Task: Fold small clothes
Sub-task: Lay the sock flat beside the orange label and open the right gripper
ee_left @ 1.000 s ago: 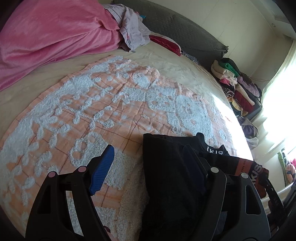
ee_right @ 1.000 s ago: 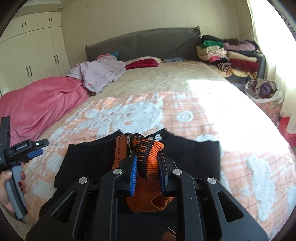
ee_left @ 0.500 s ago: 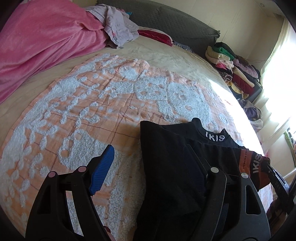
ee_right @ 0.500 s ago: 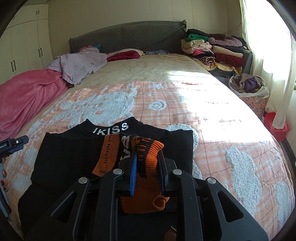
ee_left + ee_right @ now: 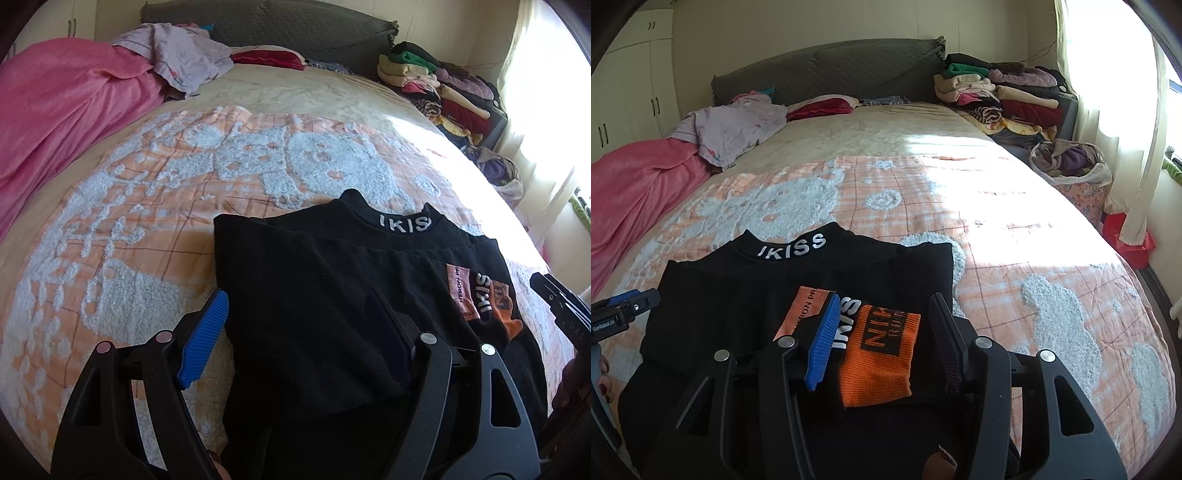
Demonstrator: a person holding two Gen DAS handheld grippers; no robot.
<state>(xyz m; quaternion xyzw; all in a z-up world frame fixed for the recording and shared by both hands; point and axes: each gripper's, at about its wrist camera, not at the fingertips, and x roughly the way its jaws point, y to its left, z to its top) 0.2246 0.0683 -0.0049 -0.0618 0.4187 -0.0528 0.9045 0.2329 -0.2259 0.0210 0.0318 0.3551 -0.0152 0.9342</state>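
Note:
A black top [image 5: 314, 295] with a white-lettered collar lies on the orange and white bed cover; it also shows in the right wrist view [image 5: 738, 295]. Its sleeve with an orange cuff [image 5: 879, 350] lies folded across the body; the cuff also shows in the left wrist view [image 5: 495, 306]. My left gripper [image 5: 295, 314] is open over the top's left edge, touching nothing. My right gripper [image 5: 882, 317] is open, its jaws on either side of the orange cuff without holding it.
A pink blanket [image 5: 66, 110] and a lilac garment [image 5: 731, 125] lie at the far left of the bed. Stacked folded clothes [image 5: 997, 96] sit at the far right by the headboard. A bag of clothes [image 5: 1071, 162] stands beside the bed.
My right gripper has opened and let go of the orange cuff, which now lies flat on the top. Both views have shifted so the top sits more centrally.

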